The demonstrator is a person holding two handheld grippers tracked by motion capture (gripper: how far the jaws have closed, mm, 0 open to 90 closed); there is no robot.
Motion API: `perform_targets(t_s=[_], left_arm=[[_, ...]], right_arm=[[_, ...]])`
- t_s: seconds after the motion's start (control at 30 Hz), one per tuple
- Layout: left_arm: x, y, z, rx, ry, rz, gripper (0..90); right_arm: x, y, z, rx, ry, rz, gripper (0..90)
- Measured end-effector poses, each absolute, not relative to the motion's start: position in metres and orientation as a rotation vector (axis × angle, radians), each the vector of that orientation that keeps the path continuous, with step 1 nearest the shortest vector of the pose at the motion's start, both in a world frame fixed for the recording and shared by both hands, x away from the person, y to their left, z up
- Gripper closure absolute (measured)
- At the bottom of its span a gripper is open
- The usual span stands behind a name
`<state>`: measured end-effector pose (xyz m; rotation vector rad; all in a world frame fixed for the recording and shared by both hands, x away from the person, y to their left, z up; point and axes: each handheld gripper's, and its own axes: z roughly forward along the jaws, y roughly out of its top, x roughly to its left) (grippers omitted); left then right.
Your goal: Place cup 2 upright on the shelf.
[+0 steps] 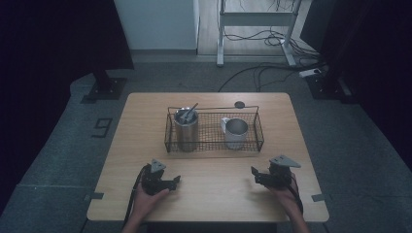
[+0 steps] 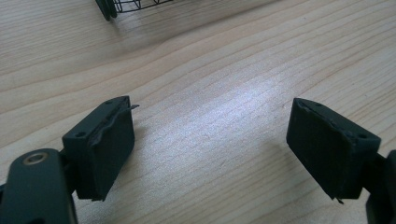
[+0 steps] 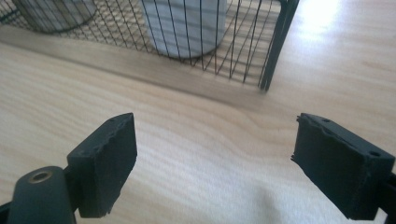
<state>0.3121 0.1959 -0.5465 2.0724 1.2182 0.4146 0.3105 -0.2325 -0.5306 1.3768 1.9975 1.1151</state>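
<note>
Table: light wooden tabletop (image 1: 214,199), seen from above, with a black wire basket (image 1: 167,138) at its centre, slightly toward 12 o'clock.
Basket contents: tall brushed-steel cup (image 1: 186,131) at the 9 o'clock end, upright, with a grey metal utensil (image 1: 190,110) leaning out of it toward 1 o'clock; white enamel mug (image 1: 235,133) at the 3 o'clock end, upright, its handle turned toward 9 o'clock. The two stand well apart.
Left gripper: black two-jaw left gripper (image 1: 163,180) at 7 o'clock on the table, held in a hand, low over the wood. In its own view the left gripper (image 2: 209,105) has its jaws wide apart, bare wood between them, and a basket corner (image 2: 112,7) at 11 o'clock.
Right gripper: black two-jaw right gripper (image 1: 265,177) at 5 o'clock, also hand-held. In its own view the right gripper (image 3: 215,119) has its jaws spread wide with nothing between them; the basket wall (image 3: 275,42) stands ahead at 12 o'clock, with the mug (image 3: 182,28) behind the wires.
Contact: neither gripper touches the basket.
</note>
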Motion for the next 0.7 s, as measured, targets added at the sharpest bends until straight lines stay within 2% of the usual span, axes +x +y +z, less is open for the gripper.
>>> perform_targets(t_s=[0.7], left_arm=[[0.311,0.194,-0.547,2.087,1.218,0.436,15.4]], right_arm=[[0.305,-0.231,-0.542,1.368,2.029,1.086,13.0]])
